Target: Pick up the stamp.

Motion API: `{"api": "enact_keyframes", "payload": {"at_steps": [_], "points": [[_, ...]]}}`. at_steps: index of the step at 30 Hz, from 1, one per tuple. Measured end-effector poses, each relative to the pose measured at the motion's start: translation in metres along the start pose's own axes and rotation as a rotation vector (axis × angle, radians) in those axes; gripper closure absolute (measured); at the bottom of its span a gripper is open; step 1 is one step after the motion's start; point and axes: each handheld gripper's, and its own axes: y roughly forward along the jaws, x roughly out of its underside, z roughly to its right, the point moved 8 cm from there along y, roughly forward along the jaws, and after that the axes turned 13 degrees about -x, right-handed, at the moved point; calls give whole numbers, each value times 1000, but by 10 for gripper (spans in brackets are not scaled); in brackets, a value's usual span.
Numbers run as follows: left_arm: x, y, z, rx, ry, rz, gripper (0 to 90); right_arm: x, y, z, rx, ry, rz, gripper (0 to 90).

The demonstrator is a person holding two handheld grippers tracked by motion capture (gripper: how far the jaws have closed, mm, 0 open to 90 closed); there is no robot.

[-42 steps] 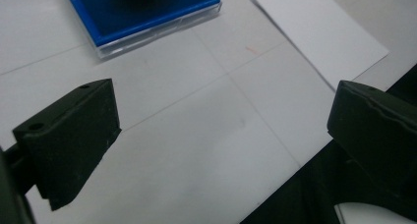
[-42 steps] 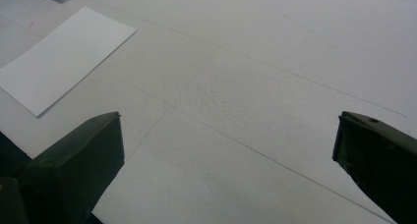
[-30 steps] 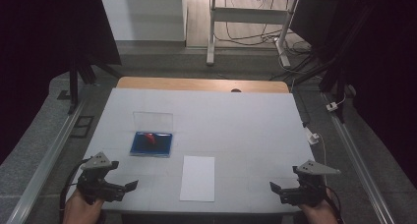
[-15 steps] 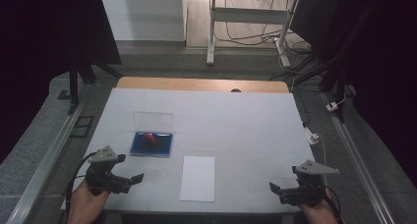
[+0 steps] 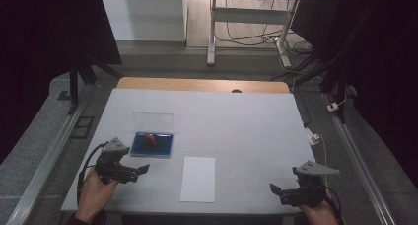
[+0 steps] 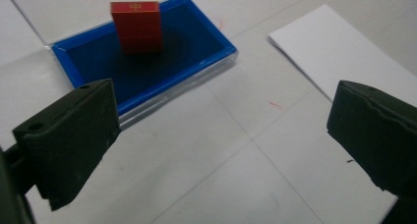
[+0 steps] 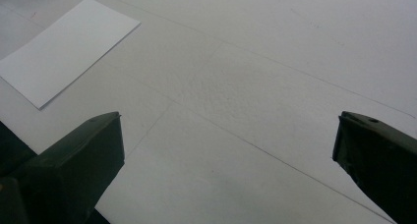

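Left tongs (image 5: pixel 140 168) stand at the near left of the counter (image 5: pixel 246 131), jaws spread wide and gripping nothing. Directly beyond them, just apart, lies a blue tray (image 6: pixel 147 71); a red block (image 6: pixel 136 26) stands upright inside it, toward its far end. A clear lid (image 5: pixel 153 122) lies at the tray's far side. A white sheet of paper (image 5: pixel 198 178) lies flat to the right of the tray, near the front edge. Right tongs (image 5: pixel 276 191) sit at the near right, well apart from the paper, jaws wide and empty.
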Motion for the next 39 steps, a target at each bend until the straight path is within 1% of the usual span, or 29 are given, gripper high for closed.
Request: {"api": "enact_keyframes", "payload": {"at_steps": [2,3,4,9,13,18,20,21,22,26,29,30,33,35,38,39], "points": [[-1,1,-1,-2,-1,-1,0,0,0,0,-2,0,1,0],[-3,4,-2,-16,-2,-4,0,0,0,0,-2,0,0,0],[-3,4,-2,-16,-2,-4,0,0,1,0,-3,-2,-2,0],[-11,15,-5,-41,1,-17,0,0,1,0,-2,-5,-7,0],[-16,21,-9,-46,-16,-14,0,0,1,0,-2,-7,-10,0],[-21,27,-11,-50,-24,-16,0,1,1,0,-3,-6,-14,0],[-24,31,-12,-69,-15,-21,0,1,1,-1,-2,-7,-16,0],[-24,31,-12,-69,-15,-21,0,1,2,-1,-3,-7,-15,0],[-26,34,-14,-89,-13,-23,0,1,2,-1,-3,-8,-16,0],[-30,39,-16,-83,-10,-24,0,1,2,-1,-5,-7,-18,0],[-32,47,-18,-82,-2,-42,0,1,2,-1,-5,-7,-20,0],[-32,47,-18,-82,-2,-42,0,1,2,-1,-5,-7,-20,0],[-35,52,-20,-71,1,-47,0,1,3,-1,-7,-9,-22,0],[-37,59,-21,-81,9,-56,0,1,3,-1,-8,-9,-24,0],[-39,66,-22,-85,27,-72,0,1,3,-1,-8,-10,-25,0],[-39,66,-22,-85,27,-72,0,1,3,-1,-7,-11,-28,0]]}}
